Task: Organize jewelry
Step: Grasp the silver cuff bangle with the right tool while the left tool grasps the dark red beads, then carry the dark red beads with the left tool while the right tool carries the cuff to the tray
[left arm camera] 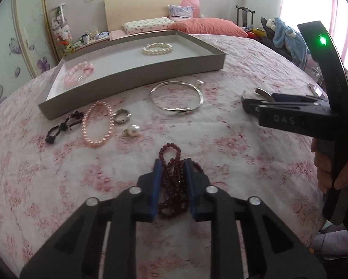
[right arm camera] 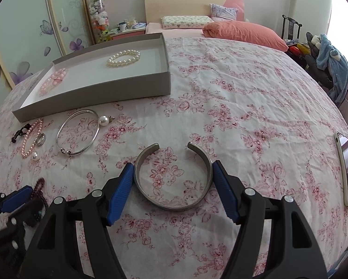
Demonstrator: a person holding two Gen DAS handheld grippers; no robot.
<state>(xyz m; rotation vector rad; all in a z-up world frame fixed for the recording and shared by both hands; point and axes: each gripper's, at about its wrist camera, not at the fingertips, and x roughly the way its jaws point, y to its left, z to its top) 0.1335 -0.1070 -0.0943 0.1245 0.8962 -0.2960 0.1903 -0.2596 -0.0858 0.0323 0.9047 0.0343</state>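
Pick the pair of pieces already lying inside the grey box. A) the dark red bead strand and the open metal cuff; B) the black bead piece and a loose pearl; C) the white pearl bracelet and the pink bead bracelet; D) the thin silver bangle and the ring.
C: the white pearl bracelet and the pink bead bracelet lie inside the grey box; every other piece lies on the bedspread.

The lower loops of the dark red bead string (left arm camera: 172,179) run down between the left gripper (left arm camera: 172,162) pads and disappear behind its black frame, so its full length cannot be told. In the right wrist view that string is only a blurred smear at the far left, beside a half-cropped blue pad. The right gripper (left arm camera: 250,103) covers all but a sliver of the metal cuff (right arm camera: 174,176) in the left wrist view. The person's hand (left arm camera: 332,172) is cut off by the right edge. The small ring's (left arm camera: 122,116) pattern is too small to read.
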